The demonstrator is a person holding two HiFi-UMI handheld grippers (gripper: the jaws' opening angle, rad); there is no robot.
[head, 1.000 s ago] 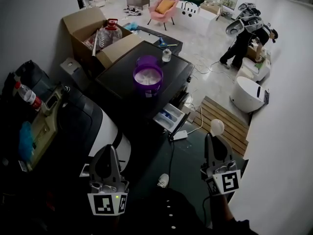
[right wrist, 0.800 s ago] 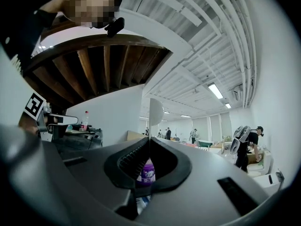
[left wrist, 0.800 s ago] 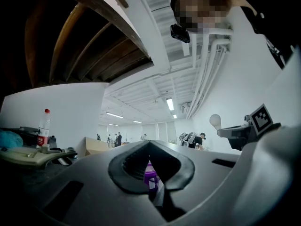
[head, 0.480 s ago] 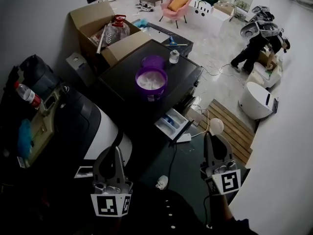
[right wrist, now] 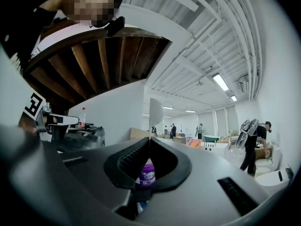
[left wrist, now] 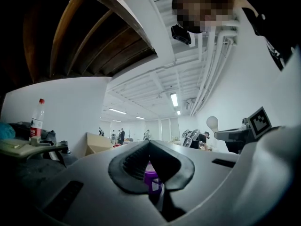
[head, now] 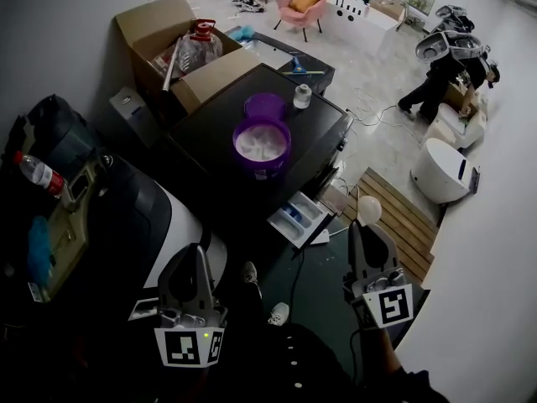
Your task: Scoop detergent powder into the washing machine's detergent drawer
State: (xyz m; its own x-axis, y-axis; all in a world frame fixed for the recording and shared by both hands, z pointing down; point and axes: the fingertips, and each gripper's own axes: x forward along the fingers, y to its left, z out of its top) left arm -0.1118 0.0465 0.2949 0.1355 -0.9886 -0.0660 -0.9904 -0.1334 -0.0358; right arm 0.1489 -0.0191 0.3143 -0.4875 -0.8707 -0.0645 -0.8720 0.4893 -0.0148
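Observation:
A purple detergent tub [head: 262, 145] full of white powder stands open on the black washing machine [head: 210, 133]; its purple lid [head: 265, 105] lies behind it. The detergent drawer [head: 295, 218] is pulled out at the machine's front corner. My right gripper [head: 357, 225] is shut on a white spoon [head: 368, 209], whose bowl stands up past the jaw tips [right wrist: 155, 112], right of the drawer and apart from it. My left gripper [head: 195, 252] is shut and holds nothing, low and well short of the machine. The tub [left wrist: 153, 180] shows behind the closed jaws.
A small white bottle [head: 302, 96] stands on the machine's far edge. A cardboard box [head: 180, 44] with a water jug sits behind. A rounded white and dark appliance [head: 159, 217] lies at my left. A wooden pallet [head: 398, 212], a floor cable with plug [head: 279, 312], and a person [head: 436, 74] far right.
The machine and drawer sit slightly further right and lower in the head view. A shoe has come into sight below the drawer. Both grippers stay shut, the spoon still held.

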